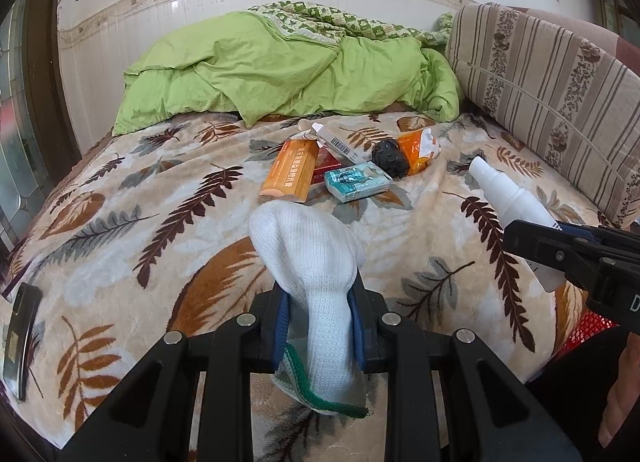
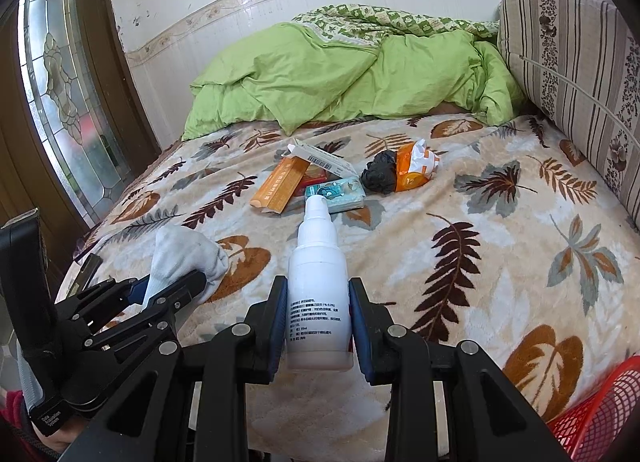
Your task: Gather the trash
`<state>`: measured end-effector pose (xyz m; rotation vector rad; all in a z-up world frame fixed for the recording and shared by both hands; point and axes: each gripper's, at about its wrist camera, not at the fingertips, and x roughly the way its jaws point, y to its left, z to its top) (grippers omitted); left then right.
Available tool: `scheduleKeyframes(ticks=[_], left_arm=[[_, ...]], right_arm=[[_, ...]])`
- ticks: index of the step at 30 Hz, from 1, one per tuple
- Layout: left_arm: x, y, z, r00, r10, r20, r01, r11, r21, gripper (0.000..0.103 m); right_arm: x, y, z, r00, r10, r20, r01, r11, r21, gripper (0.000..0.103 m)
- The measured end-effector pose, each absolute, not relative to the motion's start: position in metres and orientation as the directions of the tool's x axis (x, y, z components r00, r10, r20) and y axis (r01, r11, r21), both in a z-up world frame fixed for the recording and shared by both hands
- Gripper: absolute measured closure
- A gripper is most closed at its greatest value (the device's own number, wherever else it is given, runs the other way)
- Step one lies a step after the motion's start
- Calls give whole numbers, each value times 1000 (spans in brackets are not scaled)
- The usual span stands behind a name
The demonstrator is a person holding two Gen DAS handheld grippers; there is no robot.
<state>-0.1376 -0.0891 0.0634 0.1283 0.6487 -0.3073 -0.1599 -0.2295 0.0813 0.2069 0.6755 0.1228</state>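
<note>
My left gripper (image 1: 319, 302) is shut on a white sock (image 1: 310, 258) with a green cuff, held above the leaf-patterned blanket. My right gripper (image 2: 319, 298) is shut on a white spray bottle (image 2: 319, 302), nozzle pointing forward; the bottle also shows in the left wrist view (image 1: 510, 194). Further up the bed lies a cluster of trash: an orange box (image 2: 278, 186), a white barcode box (image 2: 324, 158), a teal tissue pack (image 2: 335, 192), a black crumpled wad (image 2: 378, 176) and an orange wrapper (image 2: 416, 168). The left gripper and sock also show at the left of the right wrist view (image 2: 180, 262).
A red mesh basket (image 2: 600, 410) sits at the bed's near right corner. A green duvet (image 2: 340, 78) is heaped at the far end. A striped cushion (image 2: 580, 74) lines the right side. A dark phone (image 1: 22, 338) lies at the blanket's left edge.
</note>
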Motion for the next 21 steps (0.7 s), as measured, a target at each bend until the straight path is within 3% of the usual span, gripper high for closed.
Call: scheduleKeyframes(ticks=[21], left_arm=[[-138,-93,63,753,-238,-613,319,947,24,78]], right_arm=[[-161,-230,81,776,174,-606,-39,972,230,71]])
